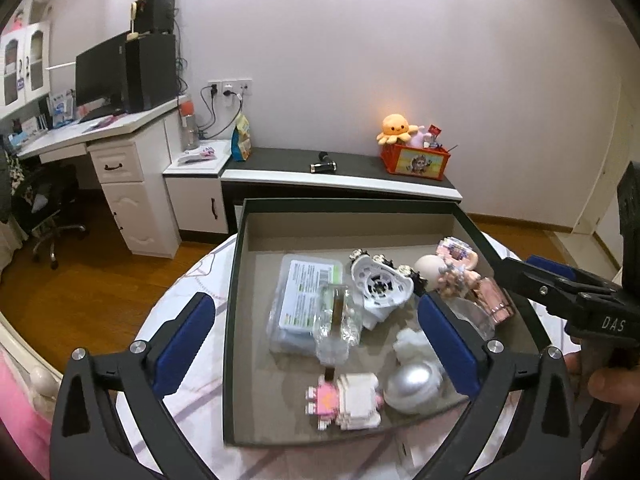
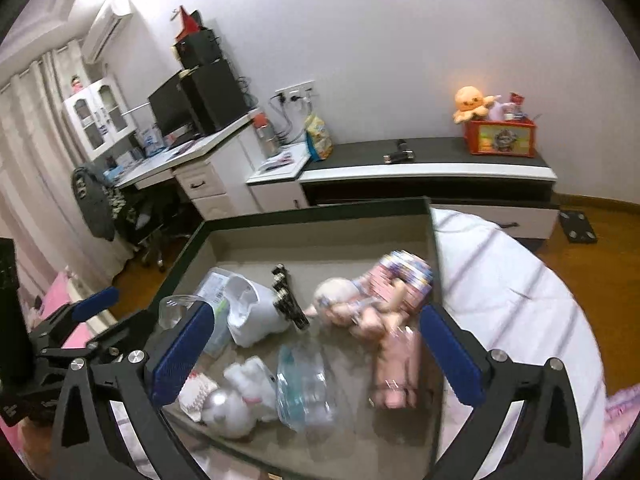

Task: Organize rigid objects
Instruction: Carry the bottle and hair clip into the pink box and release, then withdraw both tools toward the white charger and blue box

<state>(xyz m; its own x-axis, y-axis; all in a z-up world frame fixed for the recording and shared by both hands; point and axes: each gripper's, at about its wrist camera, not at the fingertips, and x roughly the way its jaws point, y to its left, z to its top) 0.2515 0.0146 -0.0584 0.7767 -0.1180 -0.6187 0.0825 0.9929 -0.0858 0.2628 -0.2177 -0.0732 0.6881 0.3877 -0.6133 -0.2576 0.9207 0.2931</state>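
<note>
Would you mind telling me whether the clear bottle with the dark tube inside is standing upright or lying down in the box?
Lying down: the clear bottle rests on its side on the floor of the box.

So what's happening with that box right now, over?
Left tool open, empty. Right tool open, empty. Toys and clear containers lie inside the box. Nothing in the way.

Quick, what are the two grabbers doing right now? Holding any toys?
Left gripper: jaws wide open, holding nothing, above the box.
Right gripper: jaws wide open, holding nothing, also above the box.
</note>
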